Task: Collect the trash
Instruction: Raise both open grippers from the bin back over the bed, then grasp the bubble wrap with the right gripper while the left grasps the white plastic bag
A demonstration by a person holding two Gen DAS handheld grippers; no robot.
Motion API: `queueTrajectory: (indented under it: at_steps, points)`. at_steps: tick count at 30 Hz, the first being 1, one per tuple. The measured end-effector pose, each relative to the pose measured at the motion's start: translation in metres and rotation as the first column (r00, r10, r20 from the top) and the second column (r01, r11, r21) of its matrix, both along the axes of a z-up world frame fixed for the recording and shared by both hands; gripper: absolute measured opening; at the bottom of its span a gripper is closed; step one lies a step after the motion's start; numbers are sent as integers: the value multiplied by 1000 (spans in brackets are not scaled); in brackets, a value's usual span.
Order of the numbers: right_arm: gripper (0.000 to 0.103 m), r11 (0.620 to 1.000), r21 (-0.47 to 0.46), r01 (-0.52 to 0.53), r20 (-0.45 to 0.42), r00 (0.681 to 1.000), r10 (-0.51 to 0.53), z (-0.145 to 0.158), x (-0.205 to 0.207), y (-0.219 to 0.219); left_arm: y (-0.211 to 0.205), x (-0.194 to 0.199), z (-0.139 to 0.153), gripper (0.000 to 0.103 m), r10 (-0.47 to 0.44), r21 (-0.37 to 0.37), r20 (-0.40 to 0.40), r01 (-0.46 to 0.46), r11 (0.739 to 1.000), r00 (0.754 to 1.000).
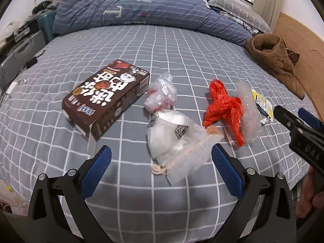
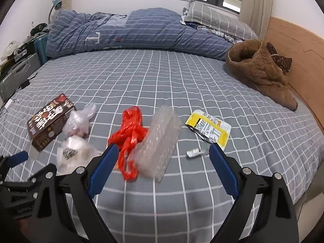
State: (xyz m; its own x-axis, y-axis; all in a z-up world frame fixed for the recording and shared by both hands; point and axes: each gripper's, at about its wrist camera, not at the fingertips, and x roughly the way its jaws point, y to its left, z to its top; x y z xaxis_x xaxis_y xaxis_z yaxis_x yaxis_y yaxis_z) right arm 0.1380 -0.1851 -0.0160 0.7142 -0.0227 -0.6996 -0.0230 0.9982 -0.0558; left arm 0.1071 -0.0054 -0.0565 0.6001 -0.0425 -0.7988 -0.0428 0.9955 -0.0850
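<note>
Bed: box, clear bags, red bag, bubble wrap, yellow wrapper | left gripper jaws spread, empty | right gripper jaws spread, empty

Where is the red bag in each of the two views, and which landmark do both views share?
Left wrist: the red bag lies right of centre, beyond the right finger of the open left gripper.
Right wrist: the red bag lies left of centre, just beyond the left finger of the open right gripper.
Shared landmark: the bubble wrap touches its right side in both.
</note>
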Motion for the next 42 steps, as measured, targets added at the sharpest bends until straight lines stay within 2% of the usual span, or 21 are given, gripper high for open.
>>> queueTrajectory:
  at_steps: [3,11,18,21,23,25,27,29,31,33,37,42]
  points:
    - [82,1000,21,3,-36,999,-3,-7,20,-3,-3,12,-4,97,-7,5,-9,7,1000,1000]
    - [80,998,53,27,-99,995,-22,-27,61,-11,-5,42,-17,97,-11,23,-42,12,1000,999]
    - [69,992,117,57,-199,979,-33,-58,85,-25,-12,53,-35,94,-25,42,-80,28,999,997]
    - [64,988,145,52,-230,973,-18,-68,89,-30,-13,56,-46,83,-35,33,-108,39,999,994]
    - [59,983,177,50,-249,969,-4,-73,90,-32,-12,58,-54,70,-48,14,-137,50,999,989]
    - [51,978,203,49,-268,963,8,-79,91,-33,-13,58,-59,63,-65,-10,-150,64,998,987]
    - [48,974,224,48,-285,958,19,-84,93,-34,-14,57,-61,61,-69,-1,-146,69,998,987]
    - [41,971,236,42,-289,957,28,-86,92,-33,-14,56,-62,55,-73,-1,-145,74,997,987]
    - [27,968,249,34,-296,954,42,-87,94,-32,-13,56,-62,52,-70,-9,-143,69,998,987]
    - [20,969,245,24,-294,954,50,-87,93,-30,-10,55,-63,48,-62,-19,-141,60,998,988]
    - [15,969,244,23,-286,957,49,-84,92,-27,-12,51,-60,42,-65,-11,-124,64,998,990]
    - [15,972,231,31,-254,967,29,-71,85,-31,-12,46,-50,41,-62,4,-98,63,998,993]
